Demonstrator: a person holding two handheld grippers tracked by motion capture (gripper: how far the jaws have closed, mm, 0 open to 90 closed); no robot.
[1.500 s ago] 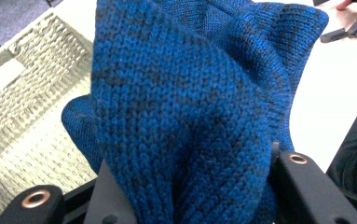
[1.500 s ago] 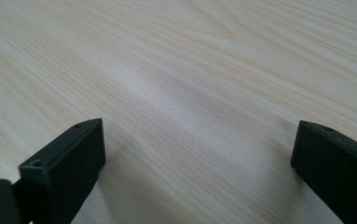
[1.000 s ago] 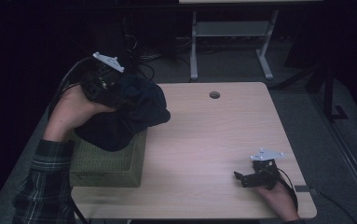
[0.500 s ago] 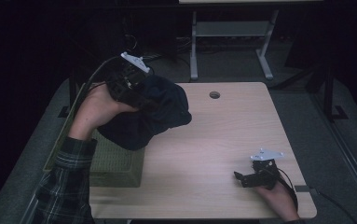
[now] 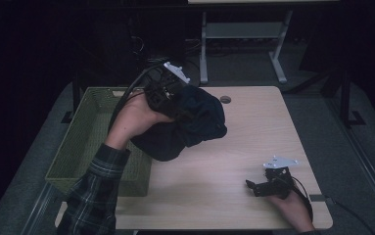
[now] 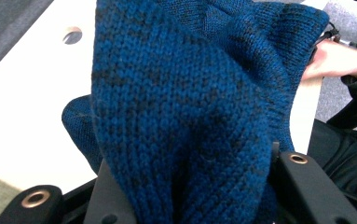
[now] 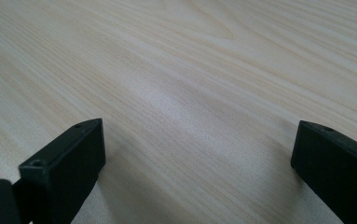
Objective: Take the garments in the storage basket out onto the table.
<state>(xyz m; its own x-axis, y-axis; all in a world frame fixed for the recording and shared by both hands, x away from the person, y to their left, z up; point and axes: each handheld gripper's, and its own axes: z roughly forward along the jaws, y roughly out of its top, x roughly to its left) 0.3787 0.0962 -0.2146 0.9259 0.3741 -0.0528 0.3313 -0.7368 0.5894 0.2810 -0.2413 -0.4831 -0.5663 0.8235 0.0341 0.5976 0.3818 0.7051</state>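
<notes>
- While the dark blue knitted garment [image 5: 190, 122] hangs bunched in my left gripper [image 5: 168, 95], it has come out of the green basket [image 5: 89, 142] and now sits in the air over the left part of the counter [image 5: 234, 161], where a second ago it was above the basket.
- In the left gripper view the knit [image 6: 185, 107] fills the gap between my jaws, which clamp a thick fold of it; they have kept the same width through the carry.
- The garment's lower folds droop toward the wood, and I cannot tell whether they touch it yet.
- The basket stands at the counter's left edge, its inside now showing, with nothing I can make out in it.
- My right gripper [image 5: 258, 186] rests near the front right corner, well apart from the garment, jaws spread wide over bare wood [image 7: 190, 84] with nothing between them.
- I judge the lift-out done; what is left is to lay the garment down on the open counter, where my right gripper could take an edge.
</notes>
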